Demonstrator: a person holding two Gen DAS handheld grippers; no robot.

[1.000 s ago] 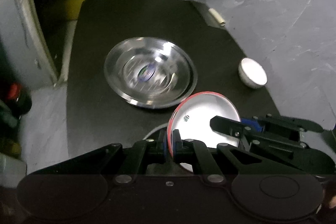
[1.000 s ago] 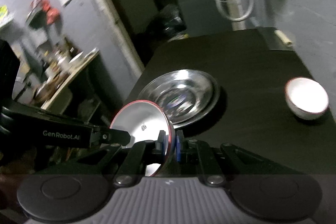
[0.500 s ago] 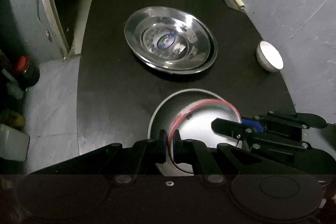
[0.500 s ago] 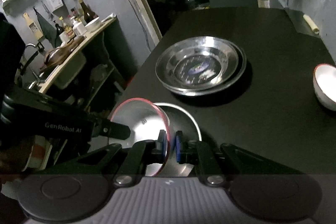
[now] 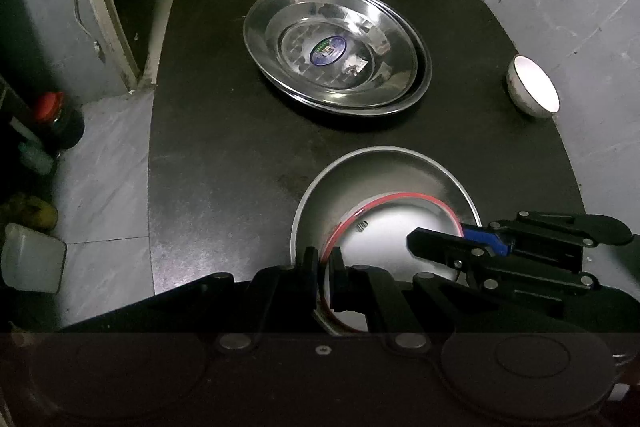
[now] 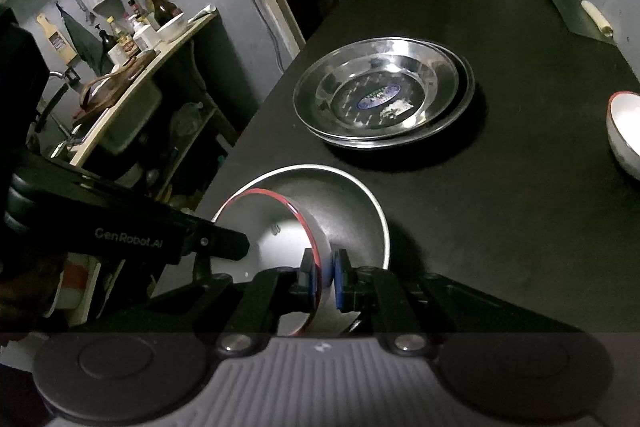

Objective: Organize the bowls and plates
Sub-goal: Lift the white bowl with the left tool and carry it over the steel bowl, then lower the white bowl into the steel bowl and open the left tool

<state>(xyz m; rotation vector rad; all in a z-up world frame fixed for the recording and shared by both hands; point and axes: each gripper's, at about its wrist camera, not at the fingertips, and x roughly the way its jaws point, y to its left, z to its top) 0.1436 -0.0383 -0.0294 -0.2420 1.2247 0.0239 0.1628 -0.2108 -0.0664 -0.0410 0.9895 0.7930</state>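
Both grippers pinch the red-rimmed bowl: left gripper (image 5: 325, 267) on its near rim, right gripper (image 6: 323, 277) opposite. The bowl (image 5: 394, 231) sits tilted inside the steel bowl (image 5: 384, 171), just below.

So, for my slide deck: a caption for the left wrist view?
Both claws lower a red-rimmed bowl into a metal bowl.
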